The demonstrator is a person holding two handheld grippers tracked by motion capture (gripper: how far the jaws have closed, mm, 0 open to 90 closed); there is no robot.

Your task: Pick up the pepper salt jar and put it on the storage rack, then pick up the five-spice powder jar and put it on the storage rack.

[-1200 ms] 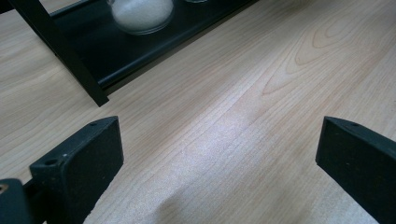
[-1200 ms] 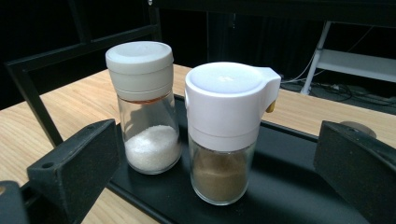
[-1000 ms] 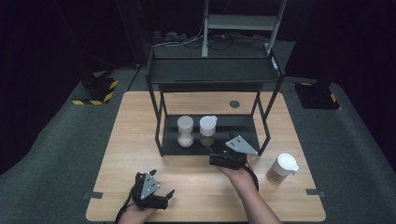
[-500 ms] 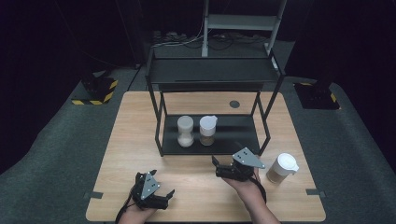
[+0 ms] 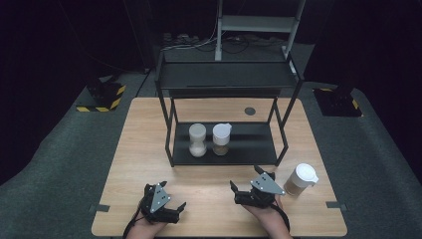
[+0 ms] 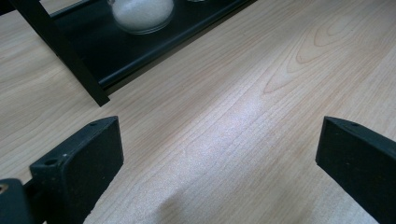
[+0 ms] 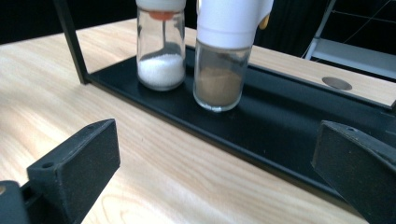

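A light wooden desk (image 5: pixel 149 149) carries a black metal two-tier rack (image 5: pixel 226 82); on the rack's lower shelf (image 7: pixel 299 112) stand two jars side by side, just apart: a clear glass jar of white granules (image 5: pixel 197 140) to the left and a clear glass jar of brown powder with a white cap (image 5: pixel 221 139) to the right; a third glass jar of brown powder with a white lid (image 5: pixel 301 179) stands on the desk near the right front edge, outside the rack. The left gripper (image 5: pixel 176 213) lies low at the near left of the desk, its jaws wide apart over bare wood, holding nothing; the right gripper (image 5: pixel 238 191) sits near the front centre-right, just beside the lidded jar, its jaws likewise wide apart and empty, facing the two jars on the shelf.
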